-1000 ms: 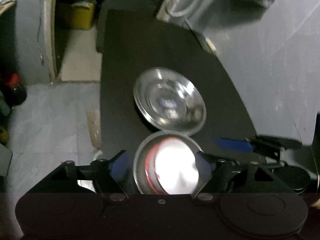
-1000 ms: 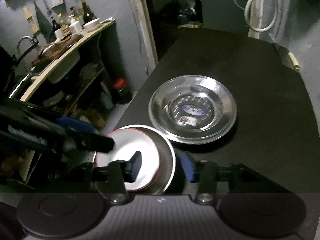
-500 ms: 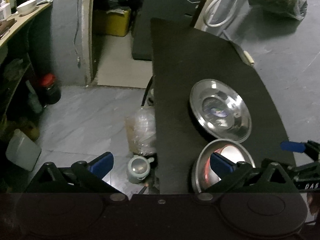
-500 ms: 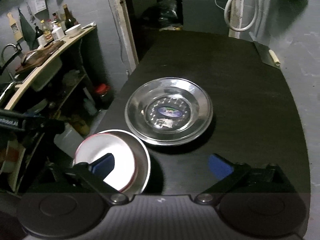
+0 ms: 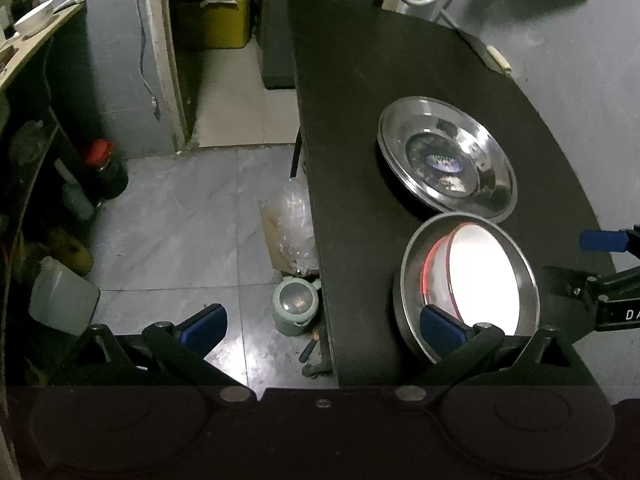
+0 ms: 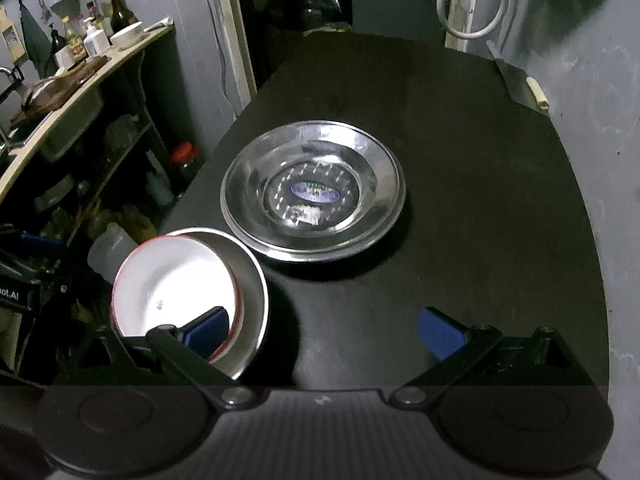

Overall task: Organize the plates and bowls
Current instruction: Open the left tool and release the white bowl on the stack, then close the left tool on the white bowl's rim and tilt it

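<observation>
On the table (image 6: 460, 120) the plate (image 6: 312, 190) lies farther back; the steel bowl (image 6: 250, 292) sits just in front and to its left — near the table's edge — with the smaller bowl (image 6: 172, 284) nested inside it.

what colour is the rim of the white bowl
Red, on the white bowl nested in the steel bowl; clearest in the right wrist view.

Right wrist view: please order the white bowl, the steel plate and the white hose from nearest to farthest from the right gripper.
From the right gripper:
1. White bowl, nested in a steel bowl, near left.
2. Steel plate, ahead at table centre.
3. White hose, far right by the wall.
</observation>
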